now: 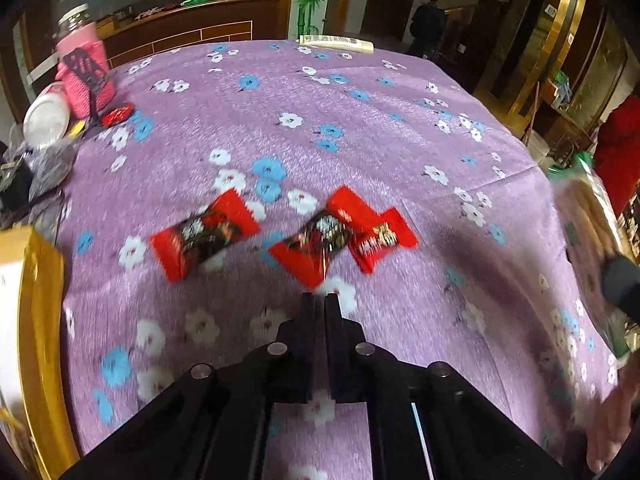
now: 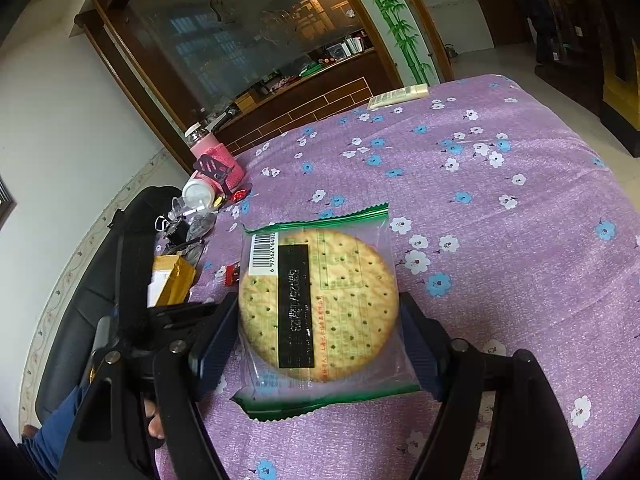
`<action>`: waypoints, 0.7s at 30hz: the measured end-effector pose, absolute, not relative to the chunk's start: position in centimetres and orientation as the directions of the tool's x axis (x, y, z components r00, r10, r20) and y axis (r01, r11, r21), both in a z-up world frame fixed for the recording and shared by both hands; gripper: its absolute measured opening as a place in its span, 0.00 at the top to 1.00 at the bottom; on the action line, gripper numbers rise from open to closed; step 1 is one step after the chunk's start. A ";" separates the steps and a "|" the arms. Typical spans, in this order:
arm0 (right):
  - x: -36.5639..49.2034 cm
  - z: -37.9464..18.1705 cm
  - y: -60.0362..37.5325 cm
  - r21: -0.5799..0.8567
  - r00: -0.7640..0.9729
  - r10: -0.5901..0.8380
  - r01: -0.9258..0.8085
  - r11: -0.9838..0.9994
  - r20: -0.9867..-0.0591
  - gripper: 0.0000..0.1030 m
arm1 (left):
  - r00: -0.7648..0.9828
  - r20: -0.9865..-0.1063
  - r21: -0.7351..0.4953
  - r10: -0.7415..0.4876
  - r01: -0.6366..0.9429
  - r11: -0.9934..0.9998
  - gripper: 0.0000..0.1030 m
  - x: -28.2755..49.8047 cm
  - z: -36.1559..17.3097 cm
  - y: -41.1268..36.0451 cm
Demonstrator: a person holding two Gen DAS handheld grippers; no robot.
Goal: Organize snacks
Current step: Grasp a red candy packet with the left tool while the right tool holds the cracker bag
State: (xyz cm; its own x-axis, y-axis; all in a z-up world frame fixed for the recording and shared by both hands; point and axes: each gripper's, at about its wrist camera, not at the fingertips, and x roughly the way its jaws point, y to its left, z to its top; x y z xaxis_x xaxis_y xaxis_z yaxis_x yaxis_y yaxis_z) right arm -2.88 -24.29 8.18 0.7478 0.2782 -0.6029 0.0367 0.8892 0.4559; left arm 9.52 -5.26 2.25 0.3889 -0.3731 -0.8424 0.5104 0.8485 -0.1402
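Observation:
In the left wrist view, three red candy wrappers lie on the purple floral tablecloth (image 1: 360, 128): one on the left (image 1: 204, 234), one in the middle (image 1: 316, 238) and one just right of it (image 1: 382, 238), touching or overlapping. My left gripper (image 1: 320, 300) is shut and empty, just short of the middle wrapper. In the right wrist view, my right gripper (image 2: 320, 320) is shut on a clear packet holding a round cracker (image 2: 320, 304), above the cloth. The packet also shows blurred at the right edge of the left view (image 1: 588, 224).
A pink-sleeved jar (image 1: 86, 68), a white lid (image 1: 46, 118) and a small red candy (image 1: 116, 114) stand at the far left. A yellow box (image 1: 36, 320) is at the near left edge. A white remote (image 1: 336, 42) lies at the far edge.

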 end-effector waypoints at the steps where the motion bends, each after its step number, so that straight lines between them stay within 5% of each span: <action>1: -2.9 8.2 -24.3 0.456 0.748 0.278 0.037 0.889 -0.602 0.27 | 0.396 -0.838 -0.135 -0.376 0.516 0.846 0.97 9.2 2.4 -5.1; 5: -2.9 8.1 -24.3 0.458 0.746 0.278 0.041 0.888 -0.605 0.27 | 0.443 -0.829 -0.017 -0.341 0.590 0.807 0.93 8.9 3.5 -6.3; 10: -2.9 8.1 -24.4 0.458 0.745 0.277 0.043 0.888 -0.607 0.27 | 0.493 -0.818 0.120 -0.296 0.650 0.751 0.37 9.8 3.7 -7.9; 15: -2.9 8.1 -24.3 0.458 0.746 0.278 0.040 0.888 -0.605 0.27 | 0.505 -0.813 0.169 -0.290 0.681 0.712 0.37 10.7 3.5 -9.0; 17: -2.9 8.1 -24.3 0.460 0.748 0.277 0.042 0.887 -0.603 0.27 | 0.490 -0.820 0.163 -0.296 0.695 0.700 0.45 11.3 3.3 -9.2; 18: -2.9 8.1 -24.3 0.461 0.749 0.278 0.041 0.886 -0.601 0.27 | 0.485 -0.825 0.167 -0.290 0.700 0.694 0.57 11.6 3.1 -9.4; 21: -2.8 8.1 -24.4 0.464 0.751 0.281 0.038 0.885 -0.598 0.27 | 0.464 -0.840 0.158 -0.280 0.704 0.693 0.61 12.7 2.6 -9.6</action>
